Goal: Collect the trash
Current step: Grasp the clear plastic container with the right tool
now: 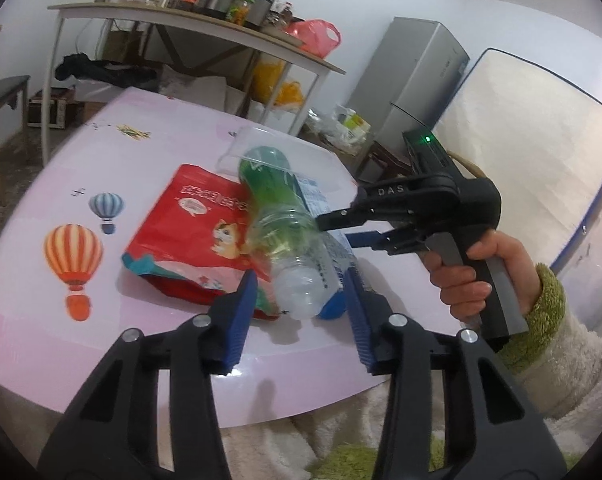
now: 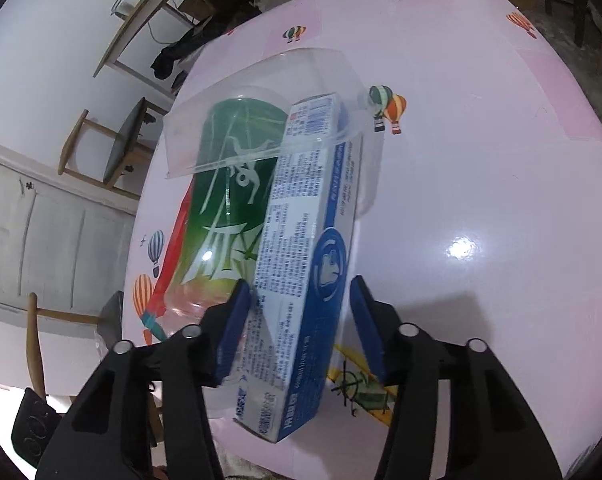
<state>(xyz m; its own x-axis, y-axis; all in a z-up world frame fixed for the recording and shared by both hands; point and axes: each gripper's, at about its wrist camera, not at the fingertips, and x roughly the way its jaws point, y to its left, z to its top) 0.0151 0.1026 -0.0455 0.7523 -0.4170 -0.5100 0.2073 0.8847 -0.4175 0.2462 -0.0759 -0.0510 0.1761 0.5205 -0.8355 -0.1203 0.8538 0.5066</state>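
A clear plastic bottle with a green label lies on its side on the pink table, its clear neck end nearest the left gripper and its far end tucked under a clear plastic tray that sits tilted over it. Beside it, touching along its length, lies a blue and white carton, long and narrow, one face covered in small dense print too fine to read and the other blue with a round white emblem. Under the bottle, on the side away from the carton, is a flat red snack bag with white characters and a small cartoon animal; its torn teal edge lies just ahead of the left gripper's left finger. The bottle's label carries large white brush-style characters. The body of the right gripper is marked "DAS" in pale letters, and a green light glows on top of it. The left gripper is partly open, its blue pads flanking the bottle's neck end and the carton's end; whether they press on either I cannot tell. The right gripper is also partly open, straddling the carton's near end from above; its left pad lies against the printed face, while the right pad stands clear of the blue face, so no grip is made. A hand in a fleecy cream sleeve with a green cuff holds the right gripper's handle.
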